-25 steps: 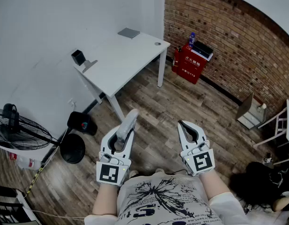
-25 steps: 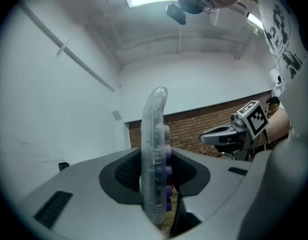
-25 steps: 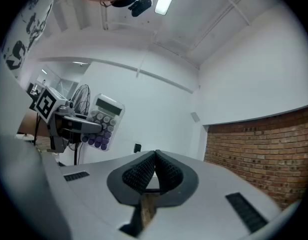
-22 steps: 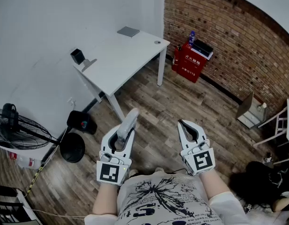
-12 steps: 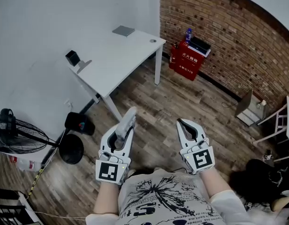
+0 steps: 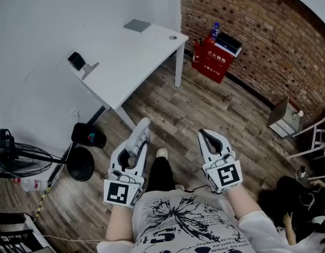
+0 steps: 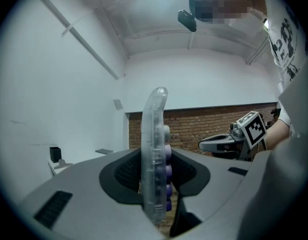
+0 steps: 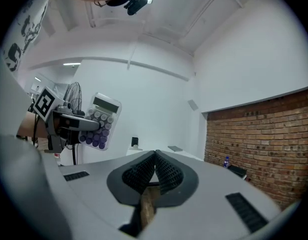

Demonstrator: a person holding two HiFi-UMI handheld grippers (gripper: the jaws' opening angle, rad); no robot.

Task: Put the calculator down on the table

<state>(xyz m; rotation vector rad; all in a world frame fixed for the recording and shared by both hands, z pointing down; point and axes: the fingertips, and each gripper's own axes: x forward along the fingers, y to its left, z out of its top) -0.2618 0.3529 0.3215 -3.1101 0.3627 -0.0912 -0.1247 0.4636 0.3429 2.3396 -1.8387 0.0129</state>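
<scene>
My left gripper [image 6: 137,141] is shut on a translucent calculator [image 6: 141,129] with purple keys, which sticks out past its fingertips. In the left gripper view the calculator [image 7: 154,154] stands edge-on between the black pads. From the right gripper view its key face [image 8: 99,122] shows at the left, held in the air. My right gripper [image 6: 205,137] is shut with nothing in it, its pads [image 8: 163,171] meeting at the tips. The white table [image 6: 131,62] stands ahead at upper left, well beyond both grippers.
On the table are a black box [image 6: 75,60], a grey pad [image 6: 137,25] and a small round object [image 6: 173,37]. A red box [image 6: 215,58] stands by the brick wall. A fan [image 6: 17,157], a black bag [image 6: 88,136] and a round black base [image 6: 80,165] sit at the left.
Both grippers have shifted slightly lower and toward the table, keeping their states. A leg in dark trousers with a light shoe now shows between them on the wooden floor.
</scene>
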